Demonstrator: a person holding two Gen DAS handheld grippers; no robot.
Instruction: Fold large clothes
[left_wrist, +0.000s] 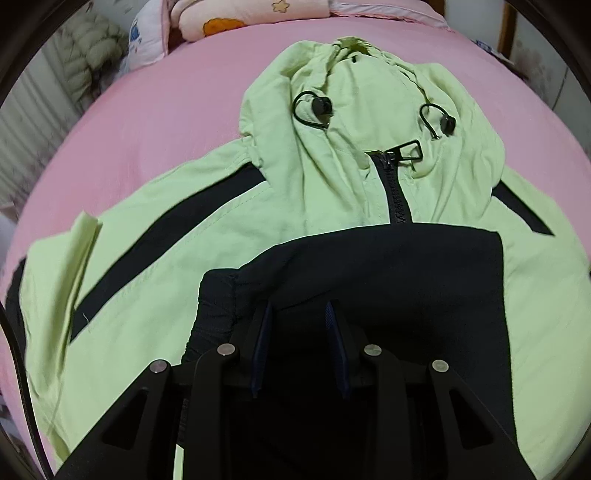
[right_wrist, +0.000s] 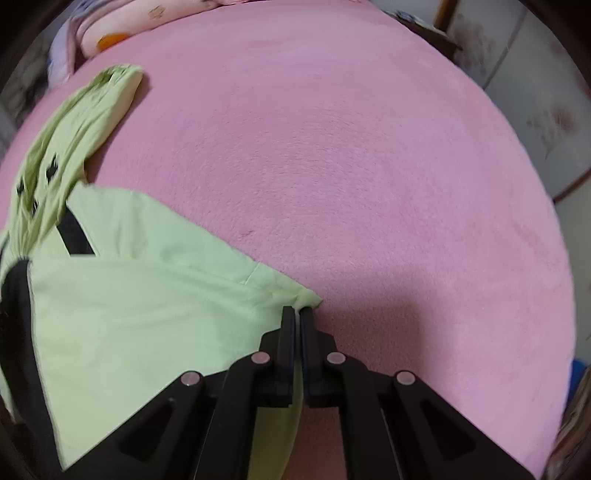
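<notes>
Lying spread on a pink bedsheet (left_wrist: 166, 110), a pale green hooded jacket (left_wrist: 177, 229) has black stripes and a black lower panel. Left gripper (left_wrist: 300, 314) hovers partly open over that dark panel, seemingly gripping nothing. Right gripper (right_wrist: 298, 314) is pinched closed on the jacket's green corner.

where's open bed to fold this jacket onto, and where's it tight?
Free: the pink sheet right of the jacket, out to the bed's far edge; a narrower strip left of the hood, below the pillows. Crowded: the middle, under the jacket, where the right gripper pinches a sleeve corner and the left gripper straddles black fabric.
</notes>
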